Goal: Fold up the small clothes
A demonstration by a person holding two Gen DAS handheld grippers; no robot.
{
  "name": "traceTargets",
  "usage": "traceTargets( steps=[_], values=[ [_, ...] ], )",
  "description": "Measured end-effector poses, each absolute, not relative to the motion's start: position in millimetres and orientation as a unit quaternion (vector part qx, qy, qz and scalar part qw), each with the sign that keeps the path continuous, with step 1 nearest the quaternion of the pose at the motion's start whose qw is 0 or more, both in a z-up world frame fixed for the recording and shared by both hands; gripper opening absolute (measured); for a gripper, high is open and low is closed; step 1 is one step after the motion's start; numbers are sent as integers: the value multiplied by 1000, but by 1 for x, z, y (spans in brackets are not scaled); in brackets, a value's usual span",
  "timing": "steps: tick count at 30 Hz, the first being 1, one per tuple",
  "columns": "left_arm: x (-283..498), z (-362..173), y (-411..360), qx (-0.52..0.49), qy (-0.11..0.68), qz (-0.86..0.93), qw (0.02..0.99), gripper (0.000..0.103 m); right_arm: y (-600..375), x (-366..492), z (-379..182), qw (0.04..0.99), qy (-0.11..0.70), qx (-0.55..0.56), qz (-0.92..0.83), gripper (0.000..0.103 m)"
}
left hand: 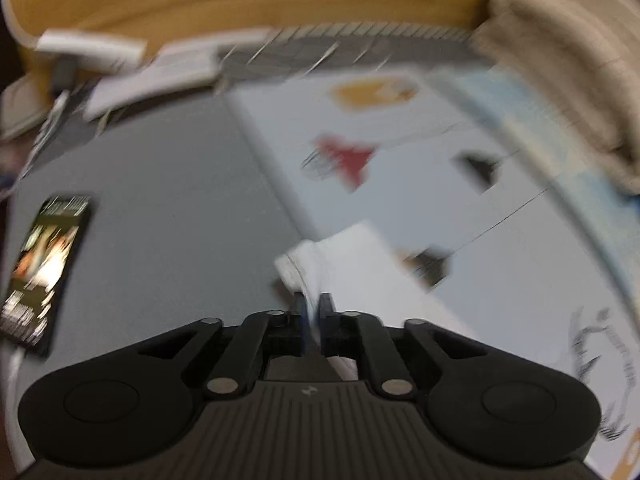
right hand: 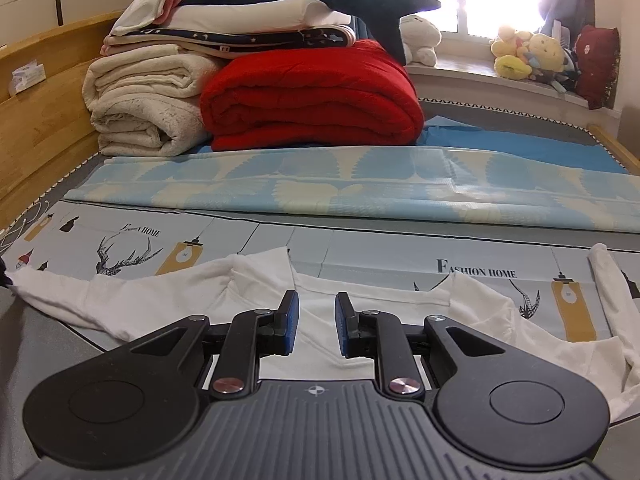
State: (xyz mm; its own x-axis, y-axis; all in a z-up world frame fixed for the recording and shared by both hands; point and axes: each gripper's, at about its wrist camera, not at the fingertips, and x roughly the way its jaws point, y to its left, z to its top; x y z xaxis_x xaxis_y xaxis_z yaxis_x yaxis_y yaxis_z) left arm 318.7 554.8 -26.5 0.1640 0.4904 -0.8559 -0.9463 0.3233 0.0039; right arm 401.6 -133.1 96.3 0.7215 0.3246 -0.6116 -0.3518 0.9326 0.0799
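A small white long-sleeved shirt (right hand: 320, 320) lies spread on a printed sheet on the bed, its sleeves reaching out to left and right. My right gripper (right hand: 317, 320) is open and empty, hovering just above the shirt's middle near the neckline. In the blurred left wrist view, my left gripper (left hand: 314, 304) is shut on the white cuff (left hand: 316, 268) of one sleeve and holds it above the grey mattress. The left sleeve end (right hand: 24, 280) shows stretched toward the left edge in the right wrist view.
A phone (left hand: 44, 268) lies on the grey mattress at the left. Folded cream blankets (right hand: 144, 108) and a red quilt (right hand: 316, 100) are stacked at the bed's far side, with a blue patterned mat (right hand: 360, 188) in front. A wooden headboard (right hand: 36, 92) runs along the left.
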Motion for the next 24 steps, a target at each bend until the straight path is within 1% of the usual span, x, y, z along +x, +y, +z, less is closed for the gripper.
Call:
traceTargets(
  steps=[2, 3, 5, 6, 9, 11, 13, 14, 15, 16, 18, 21, 24],
  values=[
    [309, -28, 555, -293, 422, 542, 665, 20, -134, 400, 97, 929, 323, -22, 181, 21],
    [306, -23, 552, -288, 420, 556, 657, 20, -135, 399, 98, 929, 322, -22, 181, 21],
    [308, -9, 539, -255, 406, 562, 674, 21, -137, 397, 101, 930, 319, -21, 180, 21],
    [313, 0, 530, -233, 395, 554, 694, 25, -139, 396, 102, 931, 318, -20, 180, 21],
    [327, 9, 504, -187, 384, 506, 749, 26, -145, 393, 105, 932, 314, -18, 178, 21],
    [337, 1, 496, -190, 403, 457, 770, 26, -150, 392, 107, 934, 312, -15, 174, 21],
    [345, -25, 491, -203, 454, 401, 769, 26, -155, 390, 109, 936, 309, -12, 170, 21],
    [347, -41, 488, -201, 493, 392, 750, 26, -159, 390, 110, 937, 307, -11, 167, 21],
    [345, -50, 482, -193, 507, 397, 740, 27, -163, 388, 110, 938, 306, -11, 163, 21],
    [345, -47, 474, -176, 499, 406, 745, 27, -169, 388, 111, 939, 305, -9, 158, 21],
    [358, -41, 448, -102, 511, 397, 756, 28, -179, 387, 112, 941, 304, -3, 147, 21],
    [371, -32, 392, -21, 497, 335, 800, 29, -196, 384, 114, 943, 304, 9, 132, 21],
    [380, -30, 346, -24, 483, 261, 835, 29, -209, 379, 116, 945, 303, 18, 125, 21]
  ],
)
